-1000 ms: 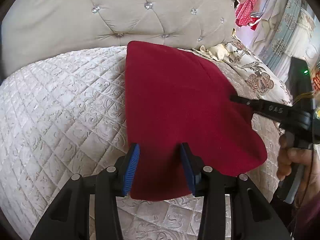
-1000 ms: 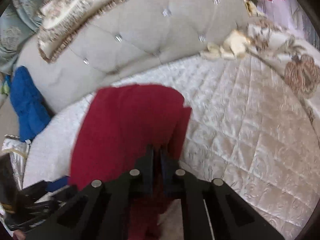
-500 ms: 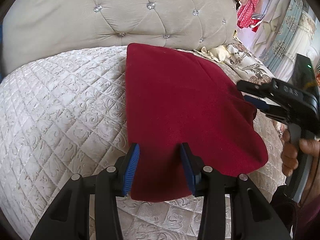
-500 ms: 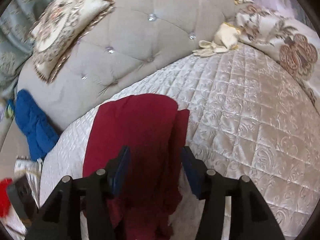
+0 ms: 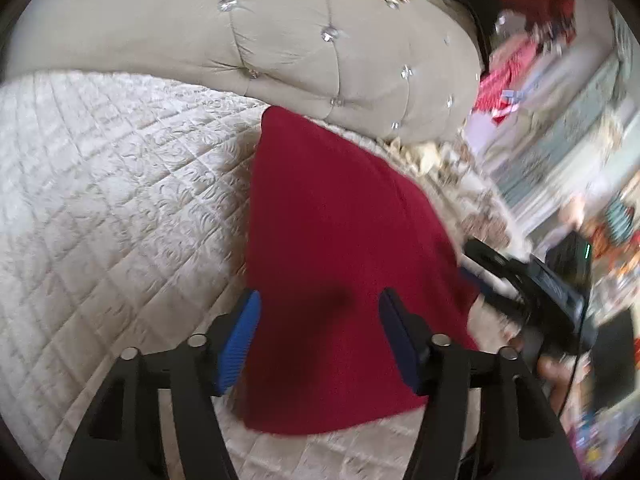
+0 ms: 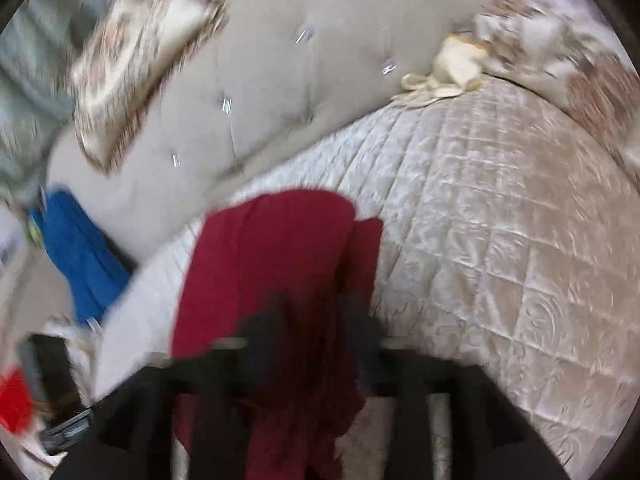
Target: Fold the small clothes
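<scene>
One red garment (image 5: pixel 344 264) lies flat on the quilted bed (image 5: pixel 112 200), its far corner up against the tufted headboard (image 5: pixel 280 40), its near hem down by the person. It's already doubled over, with a narrower strip of red showing along its right edge in the right wrist view. The long axis runs from the headboard back toward the two hand-held grippers.

The left hand-held gripper (image 5: pixel 318 340) sits right over the near end, blue pads spread on either side of the cloth. Its jaws have just been opening and now stand wide, nothing pinched. The red is below and ahead of them, not between closed pads.

The right hand-held gripper (image 6: pixel 312 340) is a blur, but its fingers also stand apart. These jaws have just been opening too, with the garment's right flap under them and loose. In the left view it hovers at the cloth's right edge (image 5: pixel 516 280).

Looks like a release after a fold. Both grippers are at the near end, the left more squarely over the middle, so a next fold would likely go lengthwise, away toward the headboard.

Count: one red garment, two grippers, one blue cloth (image 6: pixel 80 256) off the bed's left side, one patterned cushion (image 6: pixel 136 60) on the headboard.
</scene>
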Motion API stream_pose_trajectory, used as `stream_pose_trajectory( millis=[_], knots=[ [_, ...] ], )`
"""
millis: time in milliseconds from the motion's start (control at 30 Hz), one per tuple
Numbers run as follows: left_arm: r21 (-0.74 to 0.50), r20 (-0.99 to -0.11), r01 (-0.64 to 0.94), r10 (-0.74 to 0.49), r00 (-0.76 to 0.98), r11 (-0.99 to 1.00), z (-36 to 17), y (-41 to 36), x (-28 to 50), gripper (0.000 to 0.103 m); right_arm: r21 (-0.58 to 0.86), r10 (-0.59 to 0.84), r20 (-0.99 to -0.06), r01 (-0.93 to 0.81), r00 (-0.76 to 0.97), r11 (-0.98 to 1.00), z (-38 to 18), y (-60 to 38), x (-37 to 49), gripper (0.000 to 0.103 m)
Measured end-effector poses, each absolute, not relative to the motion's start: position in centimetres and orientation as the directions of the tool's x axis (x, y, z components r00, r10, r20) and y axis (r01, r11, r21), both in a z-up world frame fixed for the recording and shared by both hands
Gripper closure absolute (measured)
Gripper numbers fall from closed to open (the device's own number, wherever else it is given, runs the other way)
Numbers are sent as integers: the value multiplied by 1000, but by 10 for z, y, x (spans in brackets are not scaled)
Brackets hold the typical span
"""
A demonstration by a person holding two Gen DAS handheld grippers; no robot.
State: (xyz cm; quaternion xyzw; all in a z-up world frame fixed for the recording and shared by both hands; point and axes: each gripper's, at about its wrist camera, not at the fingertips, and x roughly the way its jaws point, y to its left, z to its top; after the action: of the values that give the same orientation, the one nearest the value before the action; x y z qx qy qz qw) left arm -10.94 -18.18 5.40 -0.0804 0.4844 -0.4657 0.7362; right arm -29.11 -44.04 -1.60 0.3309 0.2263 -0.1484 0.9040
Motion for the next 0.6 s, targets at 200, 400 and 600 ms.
stream_pose_trajectory(
  millis=[200,400,600],
  knots=[
    [-663,-624,517,-782,17,540,34,-195,-84,50,587,45,-540,337,841,737,-37,-444,-266,11],
    [-673,-657,494,-752,-57,551,8,-218,-77,48,487,55,-587,298,808,821,-57,-429,-231,7],
    [-635,-660,547,-751,-19,545,26,-214,-91,68,475,76,-596,274,799,836,-39,-415,-228,46]
  ],
)
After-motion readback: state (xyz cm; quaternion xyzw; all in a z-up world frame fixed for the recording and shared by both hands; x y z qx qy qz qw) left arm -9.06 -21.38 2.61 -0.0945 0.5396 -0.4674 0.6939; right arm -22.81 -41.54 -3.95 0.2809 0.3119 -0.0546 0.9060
